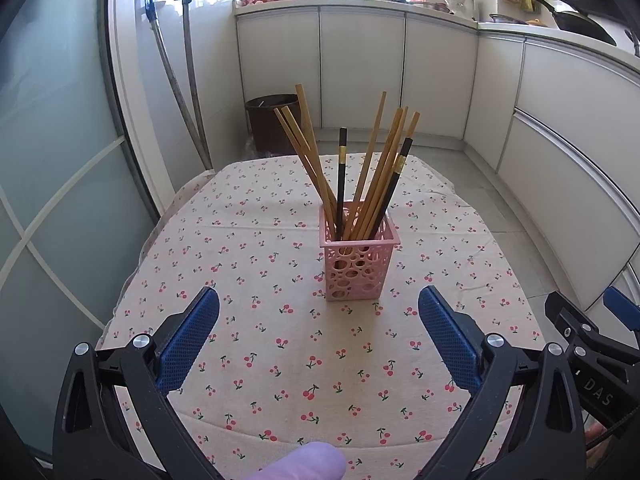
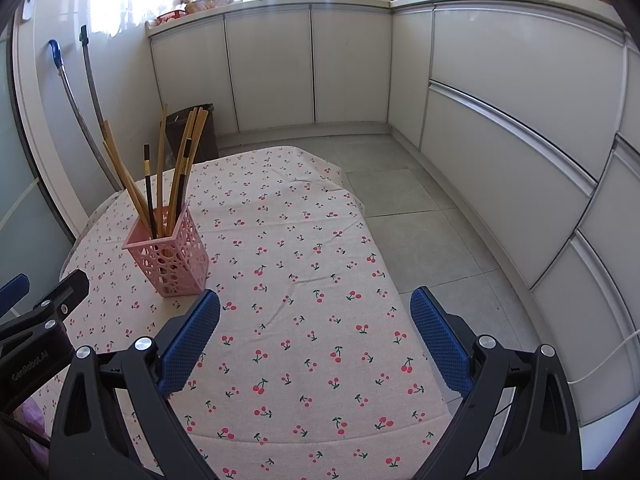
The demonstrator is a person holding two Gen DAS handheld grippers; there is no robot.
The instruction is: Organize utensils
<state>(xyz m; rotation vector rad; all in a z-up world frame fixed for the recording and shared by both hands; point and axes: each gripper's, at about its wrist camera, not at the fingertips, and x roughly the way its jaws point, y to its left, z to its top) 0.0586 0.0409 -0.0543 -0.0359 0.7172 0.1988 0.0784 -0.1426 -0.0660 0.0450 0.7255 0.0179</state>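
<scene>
Cherry-print cloth covers the counter; mid-frame, a pink holder bristles with chopsticks. Left hand-held gripper, marked "GenRobot.AI", and right hand-held gripper both gape empty.

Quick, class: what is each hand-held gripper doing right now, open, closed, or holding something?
Left hand-held gripper: open, holding nothing.
Right hand-held gripper: open, holding nothing.
</scene>
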